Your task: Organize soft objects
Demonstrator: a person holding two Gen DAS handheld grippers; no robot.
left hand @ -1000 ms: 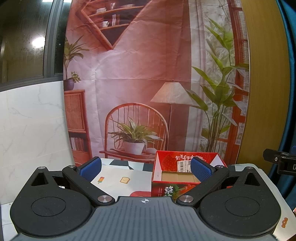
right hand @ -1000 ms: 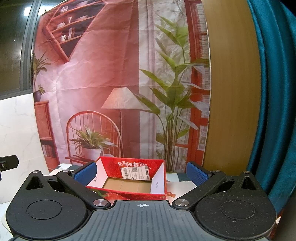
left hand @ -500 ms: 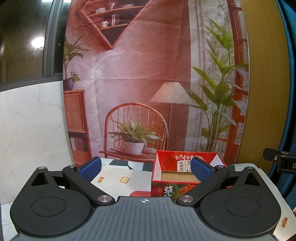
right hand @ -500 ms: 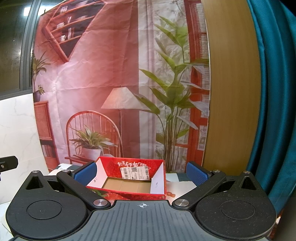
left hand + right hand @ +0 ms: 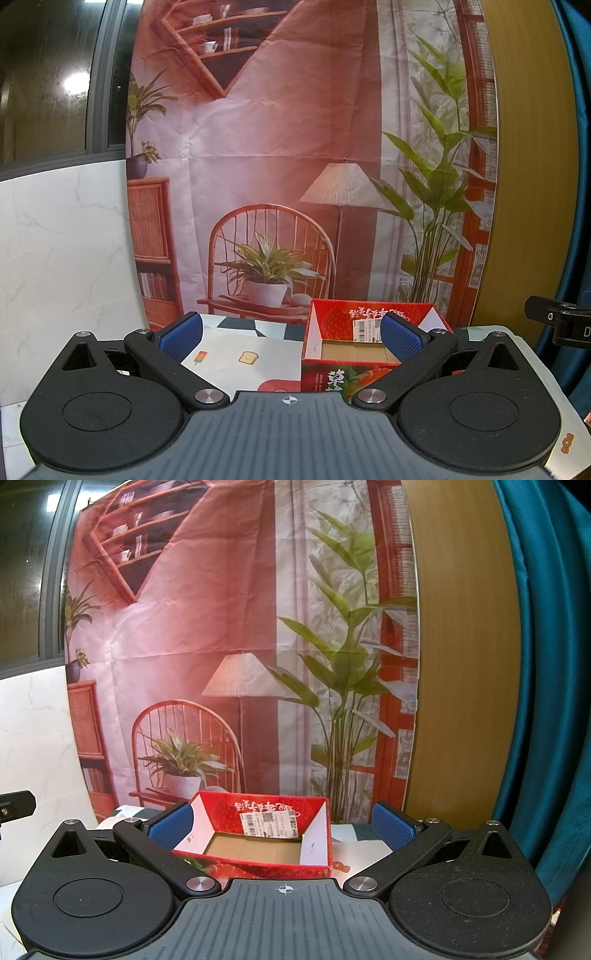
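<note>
A red cardboard box [image 5: 258, 840], printed with strawberries and bearing a white barcode label, is seen open and empty near the back edge of the surface [image 5: 236, 354], before a printed backdrop [image 5: 280, 155]. Both the left hand-held gripper [image 5: 290, 338] and right hand-held gripper [image 5: 282, 823] are held spread, nothing between their fingers.

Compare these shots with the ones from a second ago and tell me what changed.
Nothing has visibly changed. Both tools, left and right, stay open and empty, held level before the red box, which sits in the same place on the table with nothing inside it.
</note>
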